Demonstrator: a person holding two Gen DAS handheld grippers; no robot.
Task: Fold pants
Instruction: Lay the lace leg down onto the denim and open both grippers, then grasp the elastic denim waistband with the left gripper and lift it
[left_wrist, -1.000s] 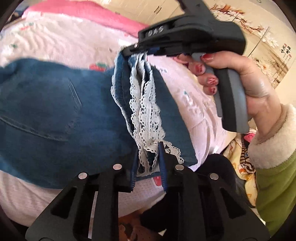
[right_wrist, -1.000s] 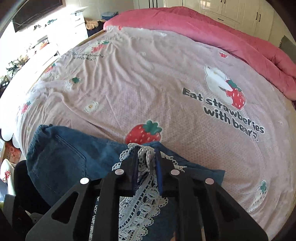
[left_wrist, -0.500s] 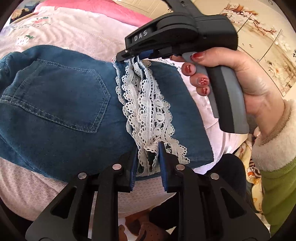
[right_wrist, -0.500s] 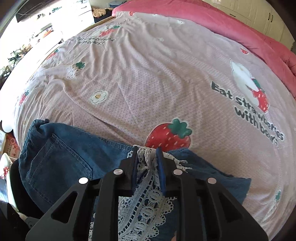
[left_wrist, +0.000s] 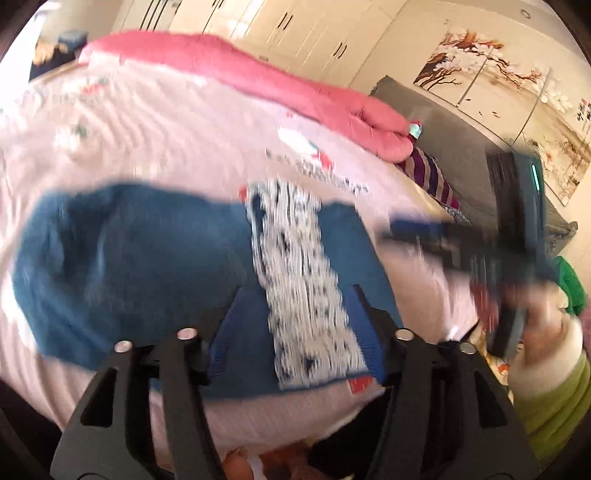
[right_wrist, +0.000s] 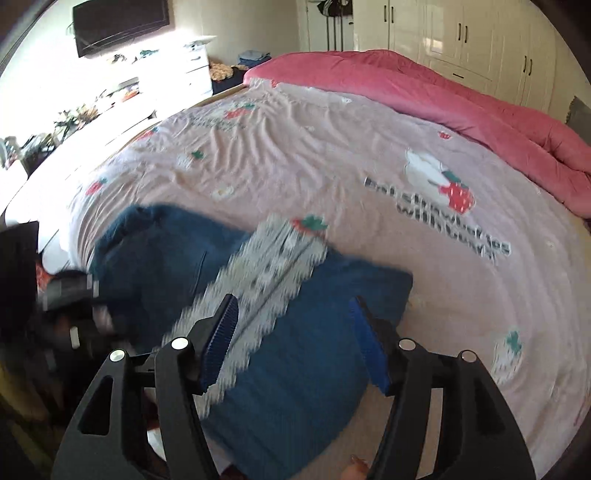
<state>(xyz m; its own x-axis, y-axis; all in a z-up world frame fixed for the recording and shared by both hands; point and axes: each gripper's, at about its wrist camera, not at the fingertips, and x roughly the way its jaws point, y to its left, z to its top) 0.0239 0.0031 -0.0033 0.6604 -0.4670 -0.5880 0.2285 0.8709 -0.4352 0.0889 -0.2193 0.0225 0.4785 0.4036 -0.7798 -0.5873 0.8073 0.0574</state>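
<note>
The blue denim pants (left_wrist: 140, 258) lie folded on the pink strawberry bedsheet (left_wrist: 166, 140), with a band of white lace trim (left_wrist: 299, 280) across them. They also show in the right wrist view (right_wrist: 303, 354), with the lace (right_wrist: 258, 291) running diagonally. My left gripper (left_wrist: 295, 325) is open and empty just above the lace near the bed's front edge. My right gripper (right_wrist: 291, 339) is open and empty above the pants; it appears blurred at the right of the left wrist view (left_wrist: 480, 251). Both views are motion-blurred.
A rolled pink duvet (right_wrist: 461, 99) lies along the far side of the bed. White wardrobes (right_wrist: 461, 37) stand behind it, and a TV (right_wrist: 122, 22) and white drawers (right_wrist: 184, 74) are at the left. A grey headboard (left_wrist: 461, 166) is at the right.
Both grippers have opened and let go of the lace hem. The pants now lie flat on the bed, and both grippers have pulled back and up; the right one moved away to the right.
</note>
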